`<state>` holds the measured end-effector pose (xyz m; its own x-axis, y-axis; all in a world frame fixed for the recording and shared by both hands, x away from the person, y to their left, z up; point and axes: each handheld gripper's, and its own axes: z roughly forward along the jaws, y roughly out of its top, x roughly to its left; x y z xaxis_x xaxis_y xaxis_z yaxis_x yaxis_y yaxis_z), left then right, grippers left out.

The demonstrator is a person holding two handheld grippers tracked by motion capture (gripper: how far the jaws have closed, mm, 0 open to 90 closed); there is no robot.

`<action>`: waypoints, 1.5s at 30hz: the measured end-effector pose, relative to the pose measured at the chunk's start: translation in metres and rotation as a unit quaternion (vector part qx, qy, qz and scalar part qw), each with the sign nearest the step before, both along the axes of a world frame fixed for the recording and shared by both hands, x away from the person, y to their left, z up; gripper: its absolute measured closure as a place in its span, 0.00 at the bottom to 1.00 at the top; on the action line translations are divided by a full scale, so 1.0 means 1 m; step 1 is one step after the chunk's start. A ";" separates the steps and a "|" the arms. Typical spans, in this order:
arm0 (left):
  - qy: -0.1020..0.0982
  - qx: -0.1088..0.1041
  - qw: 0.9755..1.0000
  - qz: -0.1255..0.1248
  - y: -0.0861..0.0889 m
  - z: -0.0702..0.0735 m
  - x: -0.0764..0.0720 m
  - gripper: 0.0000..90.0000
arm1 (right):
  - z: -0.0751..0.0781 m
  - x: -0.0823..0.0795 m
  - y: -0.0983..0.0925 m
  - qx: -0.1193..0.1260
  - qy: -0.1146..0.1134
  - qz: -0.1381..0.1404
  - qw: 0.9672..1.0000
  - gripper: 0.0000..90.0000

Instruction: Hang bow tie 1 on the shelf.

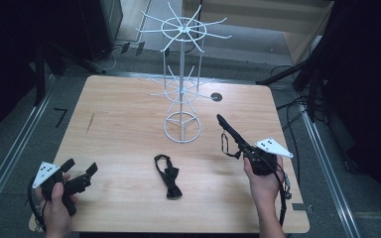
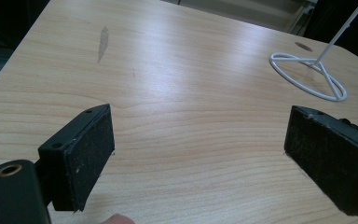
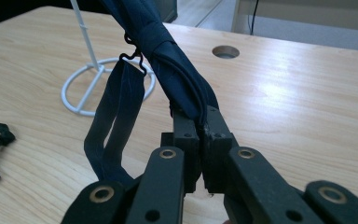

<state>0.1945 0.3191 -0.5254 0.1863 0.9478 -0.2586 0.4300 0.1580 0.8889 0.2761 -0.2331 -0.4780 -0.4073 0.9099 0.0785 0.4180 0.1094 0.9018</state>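
right claw [image 3: 200, 126] clamped on dark navy fabric tie [image 3: 168, 56], which rose toward 11 o'clock, strap loop with black hook dangling | left claw [image 1: 82, 171] wide, empty, at 8 o'clock on wood-grain counter [image 1: 129, 124] | black bow tie [image 1: 168, 181] at 6 o'clock of white wire rack [image 1: 182, 74] | no writing legible

On my table [image 1: 129, 124] the wire rack [image 1: 182, 126] stands at twelve o'clock from the lying bow tie [image 1: 168, 181]. My right gripper [image 1: 223, 121], at three o'clock of that rack, clamps a second bow tie [image 1: 230, 136]; my left gripper [image 1: 82, 168] sits at nine o'clock.
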 end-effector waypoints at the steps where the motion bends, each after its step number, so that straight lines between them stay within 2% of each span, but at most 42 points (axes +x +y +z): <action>1: 0.001 0.000 1.000 0.000 0.000 0.000 0.000 0.10 | 0.002 -0.001 0.000 0.002 -0.002 -0.001 1.000 0.98; 20: 0.001 0.000 1.000 0.000 0.000 0.000 0.000 0.10 | 0.033 0.008 0.011 0.034 -0.037 -0.012 0.999 0.98; 34: 0.002 0.000 1.000 -0.001 0.001 0.000 0.000 0.10 | 0.052 0.015 0.010 0.054 -0.051 -0.025 0.997 0.98; 45: 0.001 0.000 1.000 0.000 0.001 0.000 0.000 0.10 | 0.066 0.028 0.023 0.058 -0.057 -0.018 0.997 0.98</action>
